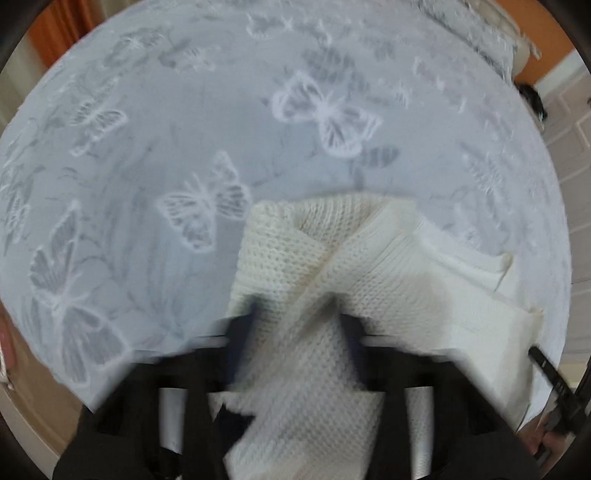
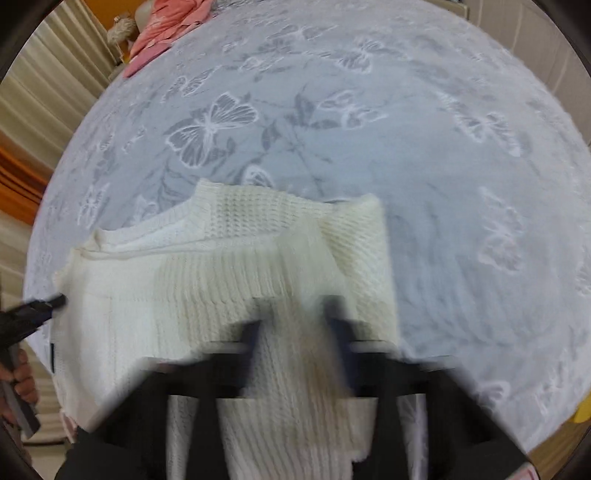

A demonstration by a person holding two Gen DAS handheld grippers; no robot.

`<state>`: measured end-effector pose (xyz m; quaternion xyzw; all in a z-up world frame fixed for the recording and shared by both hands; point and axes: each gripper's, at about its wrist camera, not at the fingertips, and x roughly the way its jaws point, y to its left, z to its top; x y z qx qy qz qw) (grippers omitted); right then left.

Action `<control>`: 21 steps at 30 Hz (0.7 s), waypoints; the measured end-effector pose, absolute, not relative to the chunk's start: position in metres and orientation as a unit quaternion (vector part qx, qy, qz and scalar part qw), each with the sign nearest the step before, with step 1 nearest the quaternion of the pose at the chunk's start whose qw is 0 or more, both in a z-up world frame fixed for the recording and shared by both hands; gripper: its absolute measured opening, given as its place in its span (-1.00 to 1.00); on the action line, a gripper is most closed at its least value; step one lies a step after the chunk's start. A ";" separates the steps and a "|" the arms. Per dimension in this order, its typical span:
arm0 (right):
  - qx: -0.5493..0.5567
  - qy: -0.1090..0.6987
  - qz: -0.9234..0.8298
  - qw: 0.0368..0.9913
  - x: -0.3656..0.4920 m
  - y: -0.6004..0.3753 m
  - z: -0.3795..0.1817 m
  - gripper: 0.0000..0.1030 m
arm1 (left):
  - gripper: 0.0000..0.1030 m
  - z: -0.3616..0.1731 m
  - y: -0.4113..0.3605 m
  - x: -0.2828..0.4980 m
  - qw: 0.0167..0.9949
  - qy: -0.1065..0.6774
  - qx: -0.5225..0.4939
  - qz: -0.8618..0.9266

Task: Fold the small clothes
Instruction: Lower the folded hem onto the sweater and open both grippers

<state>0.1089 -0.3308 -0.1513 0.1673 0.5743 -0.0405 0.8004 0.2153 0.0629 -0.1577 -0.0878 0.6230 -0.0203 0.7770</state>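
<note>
A small cream knitted sweater [image 1: 388, 266] lies partly folded on a pale blue bedspread with white butterflies [image 1: 184, 129]. My left gripper [image 1: 299, 314] is shut on the sweater's left edge, with knit bunched between its dark fingers. My right gripper [image 2: 295, 314] is shut on the sweater [image 2: 221, 266] at its right edge. Both views are blurred by motion. The right gripper's tip shows in the left wrist view [image 1: 543, 363], and the left gripper's tip shows in the right wrist view [image 2: 40, 306].
The bedspread [image 2: 406, 147] stretches far beyond the sweater. Pink clothes [image 2: 166, 26] lie at the bed's far left corner. Beige and orange curtains [image 2: 29, 110] hang on the left. A pillow [image 1: 491, 40] lies at the far right.
</note>
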 end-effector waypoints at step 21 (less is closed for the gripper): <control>0.171 0.562 -0.036 0.809 0.130 -0.341 -0.146 -0.81 | -0.75 -0.158 0.041 0.242 0.779 0.622 -0.066 -0.037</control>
